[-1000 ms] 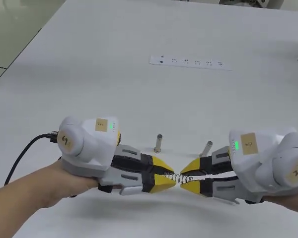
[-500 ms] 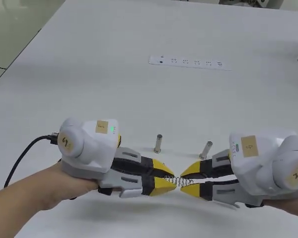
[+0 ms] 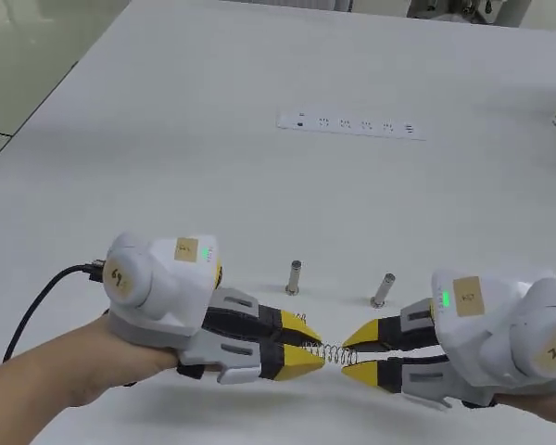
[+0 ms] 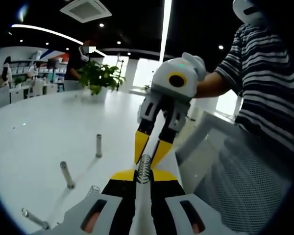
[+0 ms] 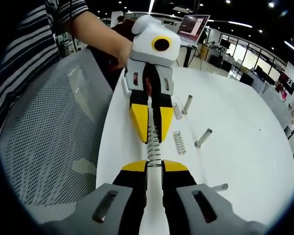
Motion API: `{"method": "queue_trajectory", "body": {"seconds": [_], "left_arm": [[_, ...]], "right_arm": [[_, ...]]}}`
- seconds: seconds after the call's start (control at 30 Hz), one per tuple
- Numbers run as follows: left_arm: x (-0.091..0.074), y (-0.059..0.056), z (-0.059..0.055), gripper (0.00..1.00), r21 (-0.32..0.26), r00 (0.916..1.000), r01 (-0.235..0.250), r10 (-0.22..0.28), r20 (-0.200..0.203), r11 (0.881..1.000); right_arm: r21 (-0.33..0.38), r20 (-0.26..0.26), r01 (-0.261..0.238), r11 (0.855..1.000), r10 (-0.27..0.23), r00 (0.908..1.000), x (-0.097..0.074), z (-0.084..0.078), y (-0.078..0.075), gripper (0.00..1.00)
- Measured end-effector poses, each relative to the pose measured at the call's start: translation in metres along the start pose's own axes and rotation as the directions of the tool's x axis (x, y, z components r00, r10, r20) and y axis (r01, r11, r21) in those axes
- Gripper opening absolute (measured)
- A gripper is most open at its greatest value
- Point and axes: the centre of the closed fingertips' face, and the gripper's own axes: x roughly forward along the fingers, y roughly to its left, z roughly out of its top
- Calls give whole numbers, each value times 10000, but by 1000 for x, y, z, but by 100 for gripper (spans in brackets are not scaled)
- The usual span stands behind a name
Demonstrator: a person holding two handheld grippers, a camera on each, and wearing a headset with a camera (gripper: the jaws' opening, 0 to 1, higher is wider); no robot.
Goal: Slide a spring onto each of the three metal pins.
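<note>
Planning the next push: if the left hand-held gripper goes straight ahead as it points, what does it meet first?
The right hand-held gripper, tips facing head-on, just past the spring both hold. The gap looks short.

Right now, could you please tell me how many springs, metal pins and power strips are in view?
Springs: 3, counting the held spring
Metal pins: 3
Power strip: 1
Total: 7
</note>
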Motion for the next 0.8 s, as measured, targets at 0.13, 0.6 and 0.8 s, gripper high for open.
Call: {"method": "queue_trajectory", "body": {"seconds": [0.13,0.6,0.8], "left_arm": [[-2,0,0,3,-60,10000,36,-36,-3,10000],[-6,1,0,3,16,10000,-39,39,81,10000],[-5,0,1,2,87,10000,-62,62,73,9999]], "right_arm": [[-157,73,-45,9999,47,10000,-2,4,0,7],[-479,431,-136,9988,157,9989,-16,31,-4,7],[81,1118,-313,9995,302,9933,-20,45,-3,7]]}}
